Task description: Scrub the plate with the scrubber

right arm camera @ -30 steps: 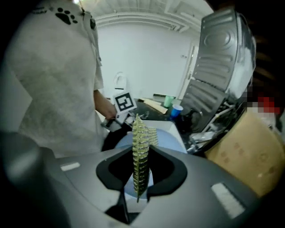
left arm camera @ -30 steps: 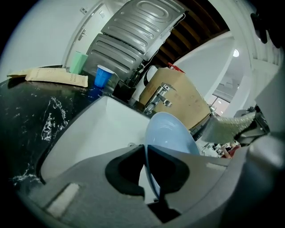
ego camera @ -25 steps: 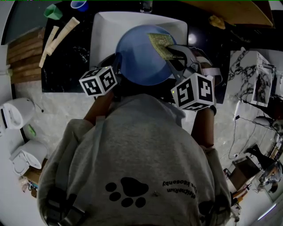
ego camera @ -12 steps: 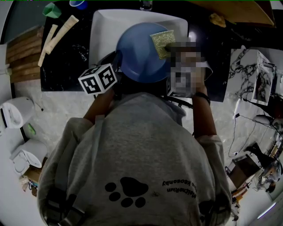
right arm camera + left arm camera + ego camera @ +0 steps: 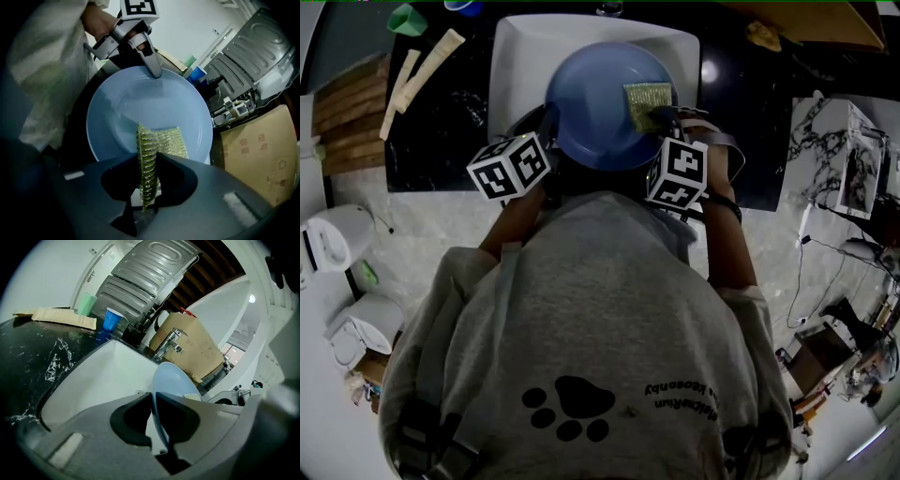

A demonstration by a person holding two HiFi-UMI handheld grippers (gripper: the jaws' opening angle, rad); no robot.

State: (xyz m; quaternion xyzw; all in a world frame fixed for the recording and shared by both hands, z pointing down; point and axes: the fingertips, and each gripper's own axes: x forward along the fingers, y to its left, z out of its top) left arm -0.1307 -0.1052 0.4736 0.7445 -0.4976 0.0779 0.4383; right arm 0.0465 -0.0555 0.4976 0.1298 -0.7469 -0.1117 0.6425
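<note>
The main risk is to the blue plate (image 5: 598, 103), which I judge could slip. The left gripper (image 5: 551, 127) pinches it by a narrow bite of rim only. Its jaws have just been opening a little, with the rim between them and, as far as the left gripper view shows, still pressed on both sides. The scrubber (image 5: 161, 140) bears on the opposite, right side of the plate. Any firm stroke there would lever the plate about that one thin hold and could twist it loose, dropping it into the white sink (image 5: 520, 56).

A second risk is at the right gripper (image 5: 661, 117). It is clamped on one edge of the green mesh scrubber, which folds upward between the jaws. A hard drag could pull the scrubber out, or bring the bare jaw tips onto the plate.

The plate hangs tilted over the near right part of the sink. I cannot tell whether its lower edge rests on the basin.

The left hand reaches in from the sink's near left edge, its gripper angled gently downward. The right hand stands over the plate's near right edge, its gripper pointing steeply down and the scrubber flat against the plate's inner face.
</note>
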